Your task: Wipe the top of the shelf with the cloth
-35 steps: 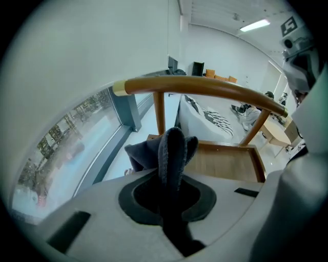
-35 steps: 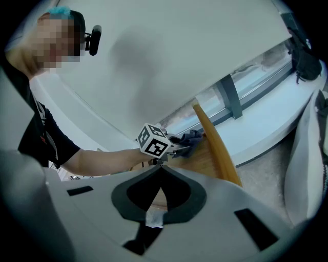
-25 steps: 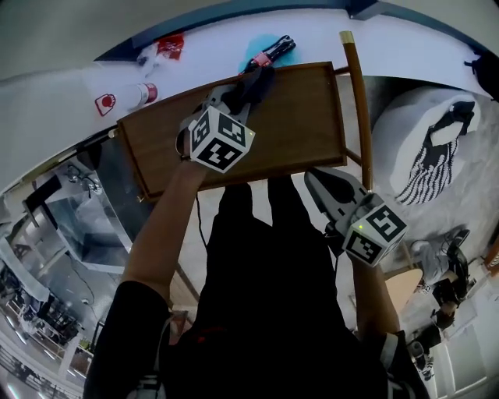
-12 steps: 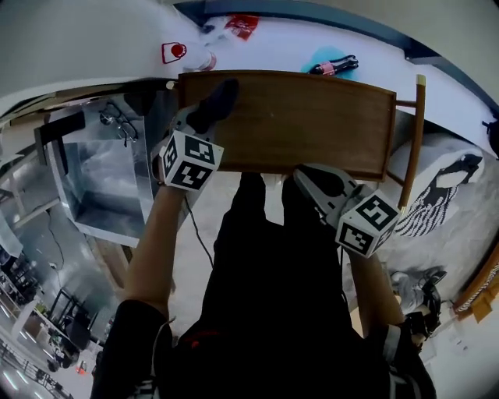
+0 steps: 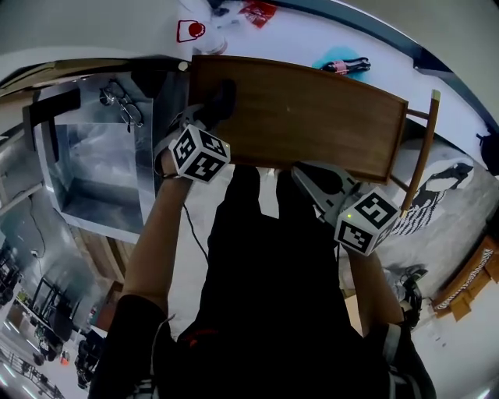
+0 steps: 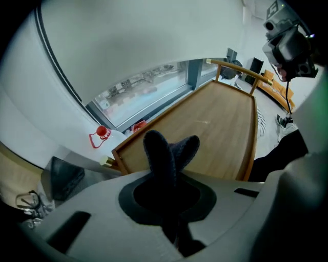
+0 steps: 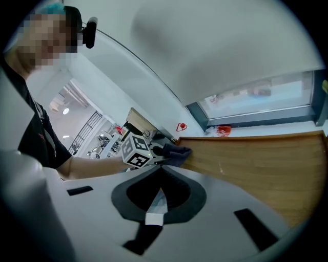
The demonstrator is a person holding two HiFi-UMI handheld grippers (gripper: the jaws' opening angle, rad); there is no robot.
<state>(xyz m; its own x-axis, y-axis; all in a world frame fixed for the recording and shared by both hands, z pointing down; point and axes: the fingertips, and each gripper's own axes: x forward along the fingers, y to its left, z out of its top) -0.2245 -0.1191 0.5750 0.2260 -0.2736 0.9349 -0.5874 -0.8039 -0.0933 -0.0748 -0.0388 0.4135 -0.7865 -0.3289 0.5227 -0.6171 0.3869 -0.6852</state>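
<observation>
While the left gripper [image 5: 210,117] bites down on a dark cloth [image 5: 223,95], the cloth lies on the left end of the shelf top [image 5: 312,117], close to its left edge and nearer the front edge than the far one. In the left gripper view the folded cloth [image 6: 169,153] stands up between the clamped jaws, with the bare brown wood [image 6: 220,128] running away beyond it. The right gripper [image 5: 309,173] hangs just off the front edge, toward the right end, its jaws pressed together on nothing. The shelf top is a long wooden board with a low raised rim on all sides, and apart from the cloth its whole surface lies bare from the middle to the right edge. A slim wooden post [image 5: 425,148] rises beside the right end. Beyond the far edge runs a white sill [image 5: 374,43] carrying a dark bottle [image 5: 347,65] on a teal patch and a red packet [image 5: 258,12] near the far-left corner. Left of the shelf stands a shiny metal-and-glass case [image 5: 97,167] — close against the left edge. Off the right end a zebra-patterned rug [image 5: 444,195] covers the floor, and the person's dark-clad legs [image 5: 257,257] stand at the front edge between the two grippers.
</observation>
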